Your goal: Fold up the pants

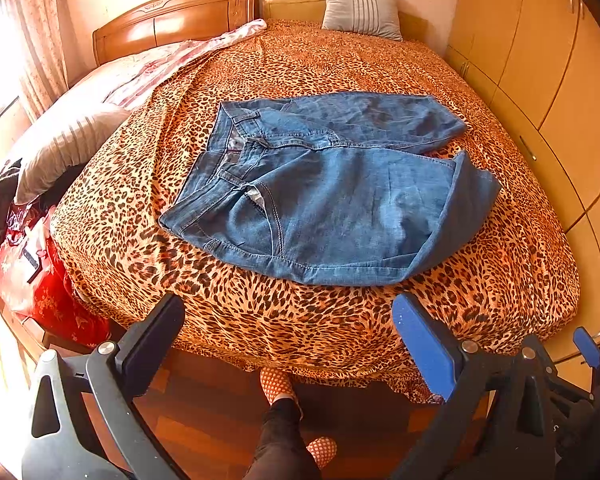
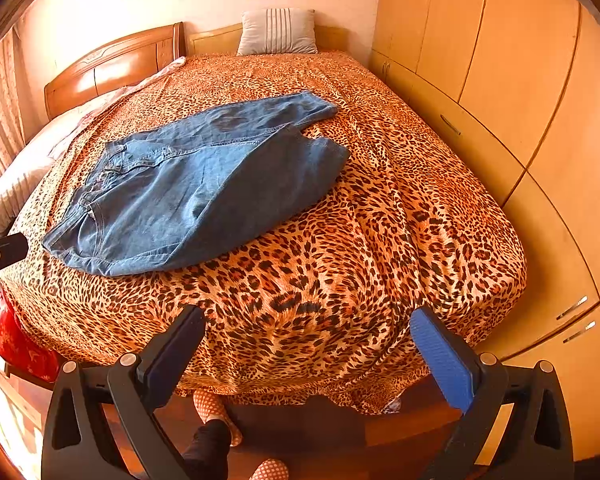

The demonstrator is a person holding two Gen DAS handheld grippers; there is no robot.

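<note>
Leopard-print cover spreads over the whole bed, its headboard at the far left corner. Blue denim pants lie flat on it near the front edge, waistband toward the left side, legs doubled back at the right. Left hand-held gripper and right hand-held gripper hang released, fingers spread wide, off the front edge, touching nothing

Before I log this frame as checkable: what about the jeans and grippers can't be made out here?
- Jeans: leg ends are folded under in both views, so their hems are hidden.
- Underside of the jeans: hidden against the bedspread.
- Right gripper: in the left view only a part shows, cut by the edge.
- Left gripper: likewise cut off in the right view.
</note>
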